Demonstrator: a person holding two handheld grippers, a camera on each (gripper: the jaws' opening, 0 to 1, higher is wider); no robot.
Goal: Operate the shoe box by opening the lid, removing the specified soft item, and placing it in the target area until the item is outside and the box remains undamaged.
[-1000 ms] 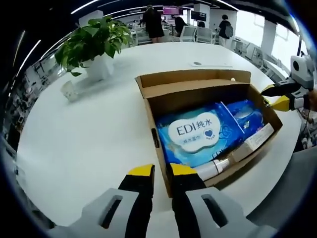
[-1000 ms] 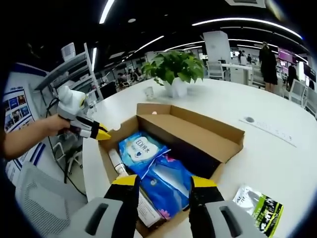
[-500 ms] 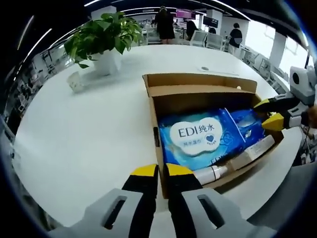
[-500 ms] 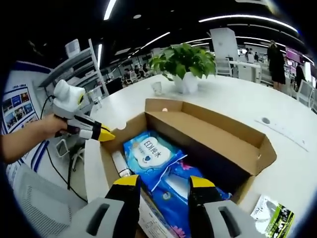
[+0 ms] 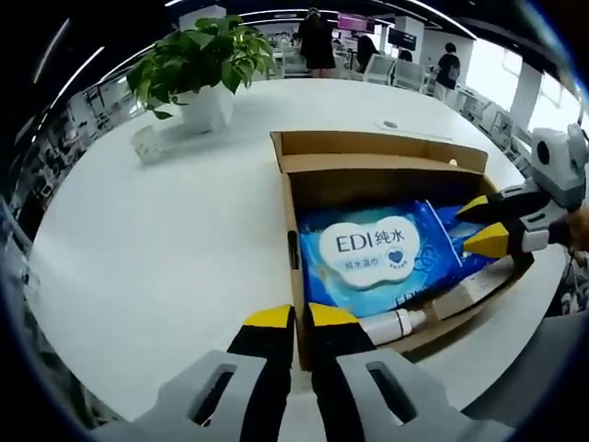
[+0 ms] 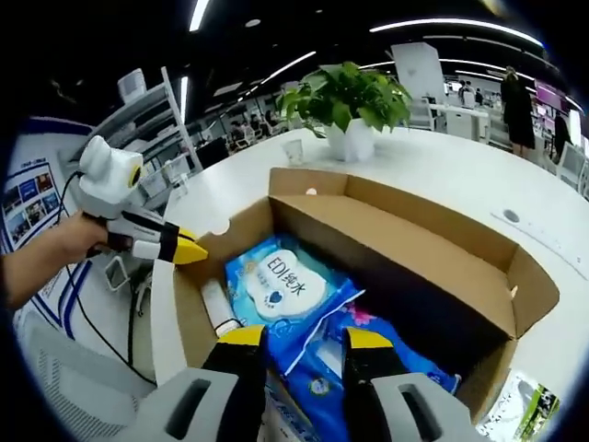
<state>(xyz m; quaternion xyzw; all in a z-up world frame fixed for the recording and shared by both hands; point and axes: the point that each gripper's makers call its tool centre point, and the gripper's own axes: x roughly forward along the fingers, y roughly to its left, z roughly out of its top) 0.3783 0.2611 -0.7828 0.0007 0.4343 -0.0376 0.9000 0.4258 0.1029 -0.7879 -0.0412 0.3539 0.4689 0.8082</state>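
Wipes pack (image 5: 377,256), blue with white oval label: flat in the shoe box (image 5: 368,147), directly ahead of the left tongs (image 5: 293,318) and just beyond the right tongs (image 6: 305,338). Soft, film-wrapped; likely to crumple and slide if pinched at a corner.

Second blue pack (image 6: 368,359), floral print: beside the first, directly under the tips of the right tongs, partly overlapped by it.

White bottle (image 5: 396,322) and long white tube or carton (image 5: 479,284): along the box wall nearest the left tongs; identity of the longer piece unclear.

Shoe box: brown cardboard, lid folded back and upright on the far side from the right tongs. Lid step judged done; removal step in hand.

Left tongs: jaws nearly together astride the near box wall, apparently pinching it to steady the box. Right tongs: jaws parted, nothing between them, poised over the blue packs.

Handling note: lower right tongs onto the pack's raised edge or seam, close on film plus contents, lift straight up clear of the walls; keep the left hold light to avoid creasing the cardboard.

Counter (image 5: 156,239): white, round. Potted plant (image 5: 198,64) well beyond the box. Small printed packet (image 6: 529,414) on the counter outside the box, right of the right tongs.
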